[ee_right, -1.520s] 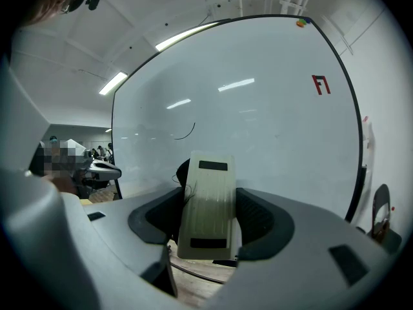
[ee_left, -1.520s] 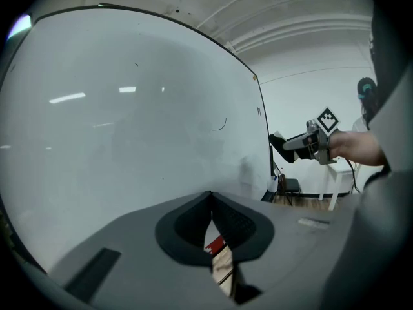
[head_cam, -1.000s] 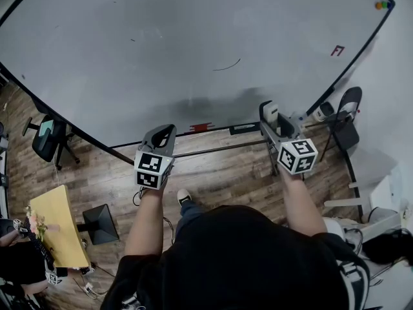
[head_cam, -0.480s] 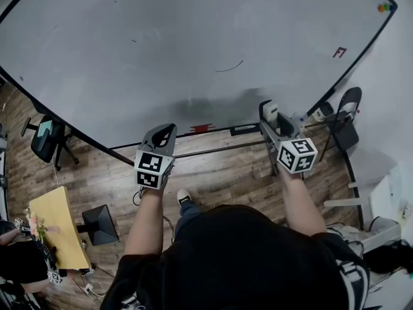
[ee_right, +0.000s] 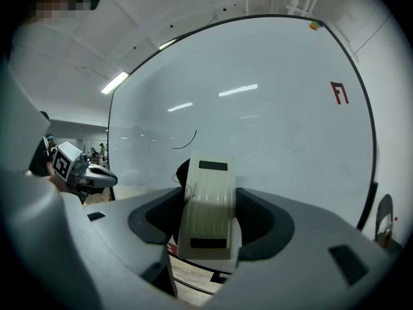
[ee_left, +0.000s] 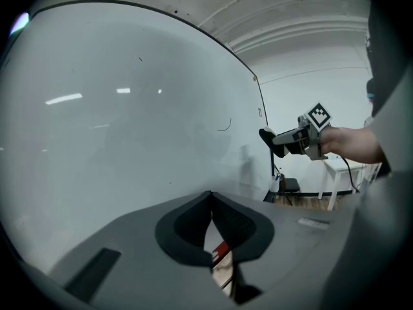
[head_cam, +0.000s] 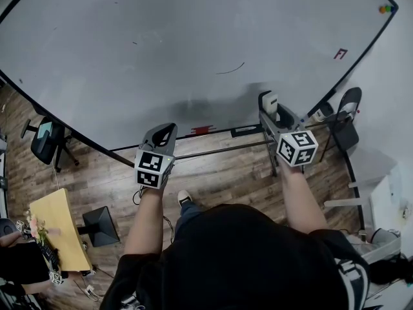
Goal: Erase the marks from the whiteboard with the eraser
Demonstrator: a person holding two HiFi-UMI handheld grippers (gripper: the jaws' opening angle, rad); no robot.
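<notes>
Between the right gripper's (ee_right: pixel 208 228) jaws sits the 1 eraser (ee_right: pixel 208 202), clamped across its long sides near the lower edge of the 1 whiteboard (ee_right: pixel 271 128). It looks light, and its stiff ribbed plastic back should hold firm in that grip. Its wiping face is hidden. The left gripper (ee_left: pixel 211 230) is pinched closed on nothing. Marks counted: 1 black curved stroke (ee_right: pixel 185 140), 1 red mark (ee_right: pixel 339 93), at least 1 faint speck (head_cam: pixel 134 42).

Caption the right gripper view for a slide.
Right hand-held gripper clamps a beige eraser facing the whiteboard, bearing a curved black mark and a red mark.
</notes>
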